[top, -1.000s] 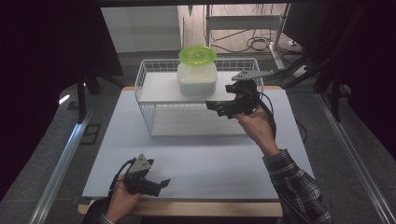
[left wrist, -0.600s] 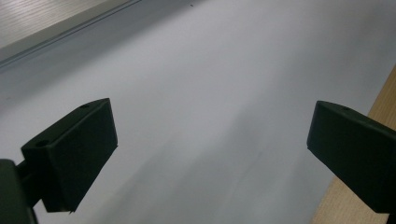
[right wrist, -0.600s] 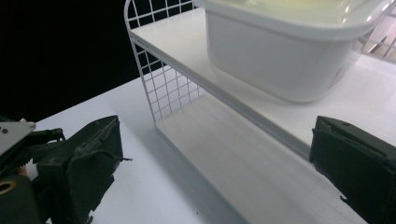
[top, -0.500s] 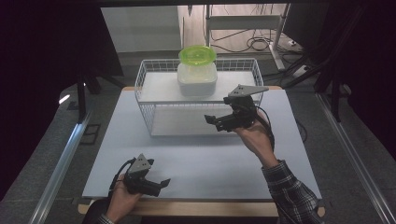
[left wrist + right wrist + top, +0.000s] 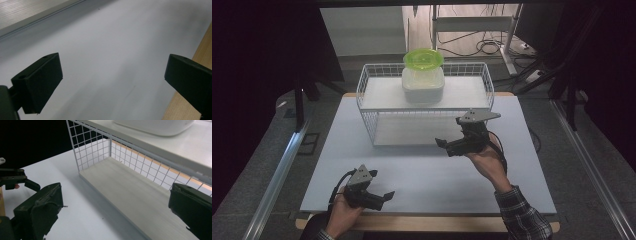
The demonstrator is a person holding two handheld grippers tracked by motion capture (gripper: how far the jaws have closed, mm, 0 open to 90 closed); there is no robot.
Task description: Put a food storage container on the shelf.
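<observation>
Two tongs were in your hands, and neither had hold of anything. Your right tongs (image 5: 451, 145) hung just in front of the rack (image 5: 367, 85), jaws spread wide and empty; the right gripper view confirmed the broad gap, with only the lower shelf (image 5: 140, 197) and mat between them. Your left tongs (image 5: 379, 197) rested low at the near edge of the table (image 5: 422, 222), well apart from the rack, jaws likewise spread wide over bare mat (image 5: 105, 50).

Progress, as I judged it: the placing looked complete. The tub (image 5: 422, 86) sat on the top shelf (image 5: 467, 92) of the rack, upright, near the middle and toward the back. A green bowl (image 5: 423, 58) stood on the tub, touching it. Whether the tub held anything could not be told; its wall was cloudy and its top was covered by the bowl. The bowl appeared empty, though its inside was too small to read with certainty.

The lower shelf was bare. Nothing lay loose on the mat.

Remaining work, in my judgement: little or none with these items. Your right tongs stood clear of the tub, pointed at the lower level and not at the load. If more was intended, no further item was within reach of either hand.
</observation>
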